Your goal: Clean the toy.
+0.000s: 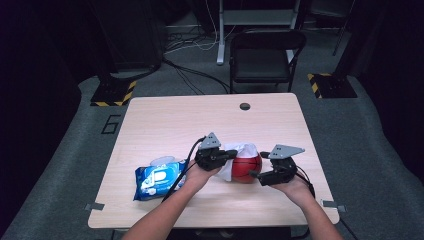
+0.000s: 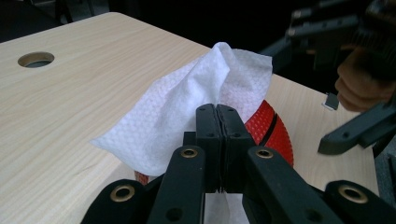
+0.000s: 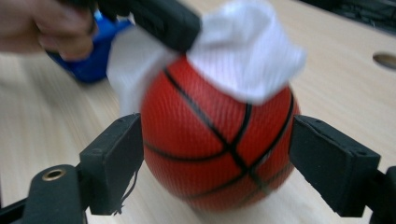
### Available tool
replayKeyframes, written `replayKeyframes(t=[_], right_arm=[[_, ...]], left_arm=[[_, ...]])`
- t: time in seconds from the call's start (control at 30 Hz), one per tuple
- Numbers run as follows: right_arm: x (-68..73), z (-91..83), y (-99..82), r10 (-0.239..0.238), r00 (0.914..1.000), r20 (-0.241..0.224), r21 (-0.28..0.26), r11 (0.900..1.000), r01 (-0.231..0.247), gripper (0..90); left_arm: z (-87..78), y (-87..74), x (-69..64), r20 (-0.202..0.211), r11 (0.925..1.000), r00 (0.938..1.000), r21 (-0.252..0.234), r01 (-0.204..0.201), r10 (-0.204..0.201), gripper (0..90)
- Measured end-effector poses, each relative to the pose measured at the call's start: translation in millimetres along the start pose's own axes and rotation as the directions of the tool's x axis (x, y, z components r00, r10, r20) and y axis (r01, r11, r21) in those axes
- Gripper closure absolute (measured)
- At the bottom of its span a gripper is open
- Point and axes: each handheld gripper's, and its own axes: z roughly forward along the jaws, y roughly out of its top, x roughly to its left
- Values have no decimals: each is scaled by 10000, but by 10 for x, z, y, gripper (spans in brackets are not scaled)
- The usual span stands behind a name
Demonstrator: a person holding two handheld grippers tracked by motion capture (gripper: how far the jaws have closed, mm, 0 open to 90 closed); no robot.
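Ball (image 3: 217,144): small, light, textured rubber; sits on the table (image 1: 165,120) right of the wipes pack (image 1: 156,181); best held at its widest sides.
Wipe (image 2: 187,112): thin, limp, draped over the ball.
Left gripper (image 2: 217,114): clenched on the wipe.
Right gripper (image 3: 215,154): jaws flank the ball, touching both sides.

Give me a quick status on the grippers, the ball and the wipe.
Left gripper shut on white wipe, draped over red ball. Right gripper clamps ball from both sides. Blue wipe pack sits clear, nothing in the way.

Red ball (image 3: 215,144), black seam lines; white dimpled wipe (image 2: 187,102); blue-white wipes pack (image 1: 156,180); pale wood-grain table (image 1: 165,120).
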Motion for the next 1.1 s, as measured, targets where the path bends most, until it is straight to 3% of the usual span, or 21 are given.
replayKeyframes(t=[0.1, 0.17, 0.23, 0.4, 0.53, 0.7, 0.87, 0.93, 1.07, 1.1], right_arm=[[-22, 86, -85, 54, 10000, 46, 284, 9996, -56, 152], [-26, 126, -79, 24, 9994, 333, 334, 9994, -35, 154], [-74, 147, -54, 173, 9995, 256, 333, 9993, -181, 159], [-209, 218, 15, 934, 9956, -41, -44, 9956, -934, 180], [-285, 292, 115, 1237, 9922, -130, -189, 9921, -1240, 194], [-400, 375, 246, 1519, 9884, -14, -345, 9878, -1519, 198], [-434, 276, 288, 1060, 9941, 216, -376, 9937, -1051, 230], [-440, 238, 239, 821, 9961, 313, -30, 9966, -821, 238], [-442, 327, 167, 733, 9967, 343, 381, 9965, -746, 241], [-433, 364, 168, 811, 9961, 334, 385, 9959, -823, 234]], left_arm=[[21, 24, 20, 57, 10000, 10000, 57, -18, 18, 883], [31, 33, 30, 54, 10000, 10000, 64, 41, -41, 883], [28, 31, 54, 24, 10000, 10000, 62, 70, -70, 883], [3, 29, 90, -68, 9998, 10000, 211, 26, -25, 883], [11, 27, 96, 16, 9997, 10000, 248, 22, -22, 883], [24, 17, 124, -161, 9994, 9999, 335, 32, -27, 883], [2, 24, 217, -531, 9992, 9982, 273, 288, -273, 884], [-17, 27, 253, -685, 9990, 9972, 328, 311, -288, 884], [-27, 25, 259, -774, 9990, 9967, 353, 271, -243, 883], [-29, 23, 236, -1038, 9989, 9946, 443, 117, -71, 883]])
